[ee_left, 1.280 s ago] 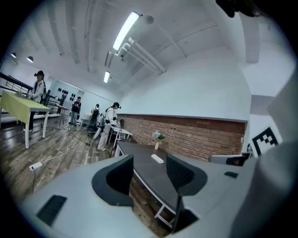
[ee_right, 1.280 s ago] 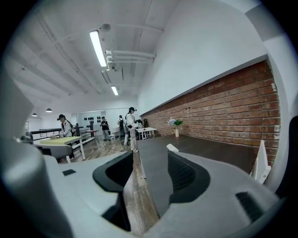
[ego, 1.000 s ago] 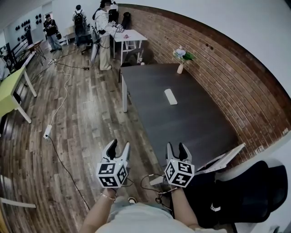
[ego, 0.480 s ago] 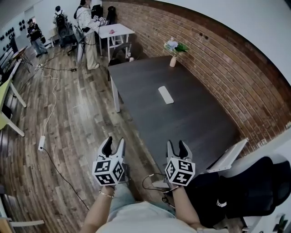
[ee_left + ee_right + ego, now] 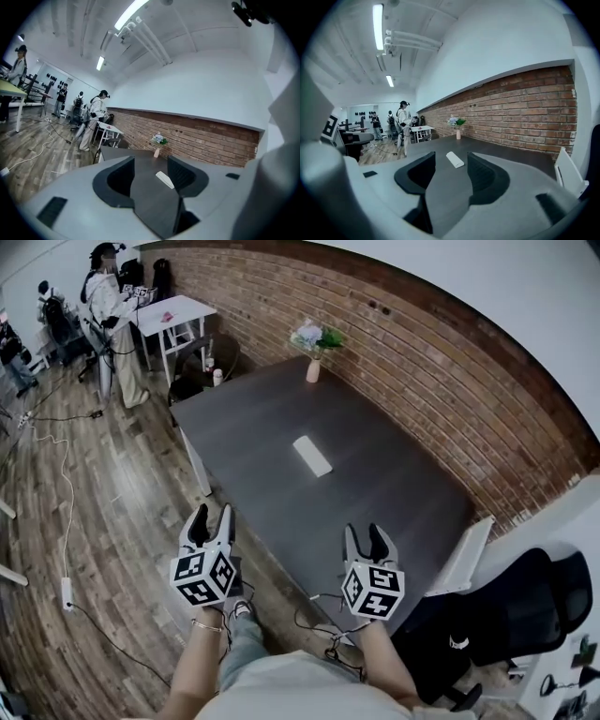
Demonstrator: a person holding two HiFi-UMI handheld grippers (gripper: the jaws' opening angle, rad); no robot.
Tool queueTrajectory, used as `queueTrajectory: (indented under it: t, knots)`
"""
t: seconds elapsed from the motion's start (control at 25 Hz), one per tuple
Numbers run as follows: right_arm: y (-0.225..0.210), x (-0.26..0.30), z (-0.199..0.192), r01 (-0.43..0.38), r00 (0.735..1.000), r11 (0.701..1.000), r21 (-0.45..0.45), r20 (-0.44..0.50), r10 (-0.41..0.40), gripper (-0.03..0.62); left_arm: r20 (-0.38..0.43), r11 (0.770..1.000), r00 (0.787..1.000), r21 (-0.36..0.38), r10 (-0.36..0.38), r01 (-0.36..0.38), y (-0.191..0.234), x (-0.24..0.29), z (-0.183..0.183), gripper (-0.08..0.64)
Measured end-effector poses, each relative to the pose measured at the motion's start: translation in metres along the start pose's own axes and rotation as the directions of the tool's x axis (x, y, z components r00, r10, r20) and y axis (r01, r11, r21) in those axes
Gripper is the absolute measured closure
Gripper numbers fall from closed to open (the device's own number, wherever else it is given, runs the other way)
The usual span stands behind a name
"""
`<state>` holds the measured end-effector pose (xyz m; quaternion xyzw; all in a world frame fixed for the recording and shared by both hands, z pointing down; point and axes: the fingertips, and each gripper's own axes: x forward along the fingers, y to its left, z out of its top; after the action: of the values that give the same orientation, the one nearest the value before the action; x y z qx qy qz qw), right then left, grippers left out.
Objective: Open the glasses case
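I held my left tool (image 5: 211,517) over the wooden floor (image 5: 112,521), just outside the long left edge of the tabletop (image 5: 394,484), and my right tool (image 5: 364,534) over the tabletop's near end. Both tools had their jaws apart with nothing between them. I judge this kept them ready, because the case was not yet reached. The glasses case (image 5: 312,456), white and shut, lay flat about the middle of the tabletop, well apart from both tools. Nothing stood in the way on the dark surface. A white panel (image 5: 466,559) leaned at the right edge beside a black chair (image 5: 530,606). A vase with flowers (image 5: 313,367) stood near the far corner. Further off, people (image 5: 111,306) stood by a small white table (image 5: 178,313).
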<state>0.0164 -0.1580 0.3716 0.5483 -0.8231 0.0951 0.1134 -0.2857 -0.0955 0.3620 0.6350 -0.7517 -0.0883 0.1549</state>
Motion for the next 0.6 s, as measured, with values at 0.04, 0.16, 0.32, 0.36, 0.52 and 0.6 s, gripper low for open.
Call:
queueTrajectory:
  t: [0.04,0.16,0.32,0.36,0.52,0.6]
  knots:
    - [-0.002,0.008,0.005,0.023,1.0,1.0,0.001,0.001,-0.023,0.376,-0.005,1.0,1.0,0.001,-0.018,0.018,0.001,0.013,0.004,0.357]
    - [-0.005,0.033,0.018,0.08,0.997,0.997,0.02,0.005,-0.08,0.376,-0.022,0.997,0.997,0.026,-0.075,0.075,0.0,0.051,0.012,0.357]
    - [0.001,0.069,0.032,0.13,0.991,0.99,0.057,0.022,-0.132,0.376,-0.037,0.985,0.989,0.084,-0.145,0.148,0.001,0.102,0.025,0.357]
    - [0.001,0.077,0.035,0.142,0.989,0.988,0.066,0.026,-0.144,0.376,-0.043,0.983,0.986,0.087,-0.161,0.164,0.002,0.115,0.027,0.357]
    - [-0.003,0.098,0.033,0.198,0.979,0.975,0.099,0.025,-0.201,0.376,-0.077,0.972,0.975,0.093,-0.21,0.217,0.003,0.159,0.026,0.357]
    - [-0.009,0.102,0.024,0.228,0.973,0.967,0.113,0.001,-0.23,0.376,-0.107,0.966,0.968,0.095,-0.229,0.239,0.0,0.178,0.017,0.357]
